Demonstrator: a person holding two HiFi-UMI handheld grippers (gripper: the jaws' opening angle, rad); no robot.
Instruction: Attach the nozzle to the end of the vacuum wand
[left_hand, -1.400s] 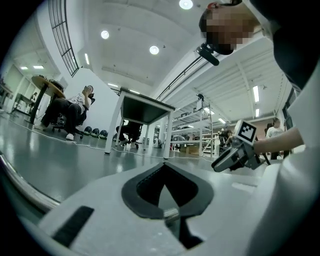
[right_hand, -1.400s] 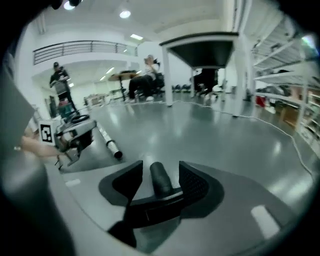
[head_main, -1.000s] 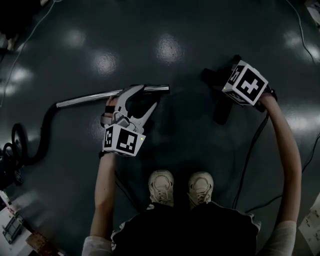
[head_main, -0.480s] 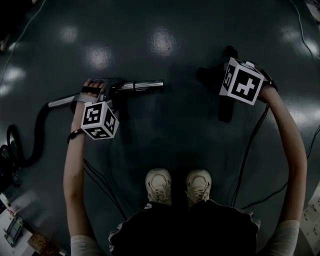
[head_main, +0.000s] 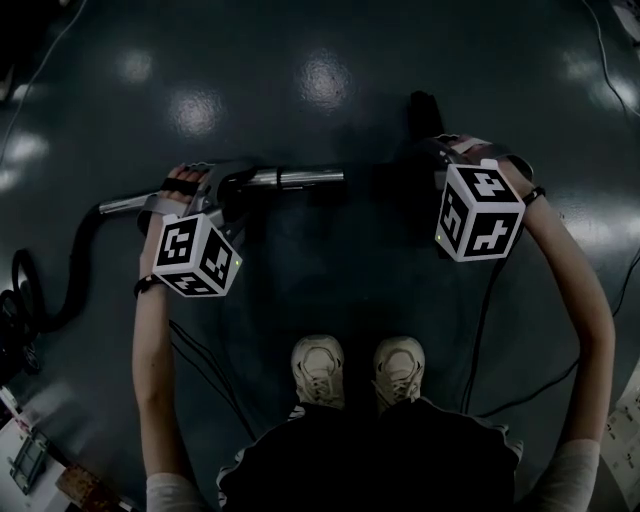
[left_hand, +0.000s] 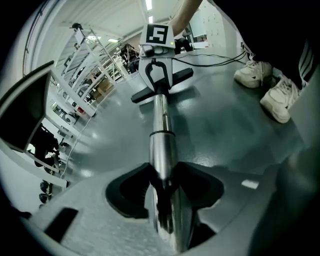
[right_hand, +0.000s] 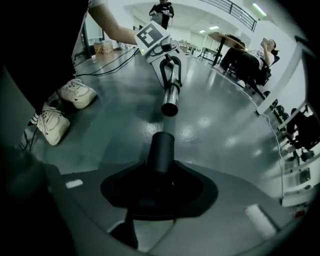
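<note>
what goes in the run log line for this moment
left gripper: closing on wand | right gripper: closing on nozzle | wand end and nozzle: facing, apart | attach: not yet done

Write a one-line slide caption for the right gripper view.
Right gripper, fingers closing on the nozzle, points its neck at the open end of the metal wand, not yet joined.

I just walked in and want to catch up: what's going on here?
A person holds a gripper in each hand. The left gripper has the metal wand between its jaws, which are closing on it. The right gripper has the black nozzle between its closing jaws, with the nozzle's neck pointing at the wand's open end. There is a gap between the two, so the nozzle is not yet attached.
</note>
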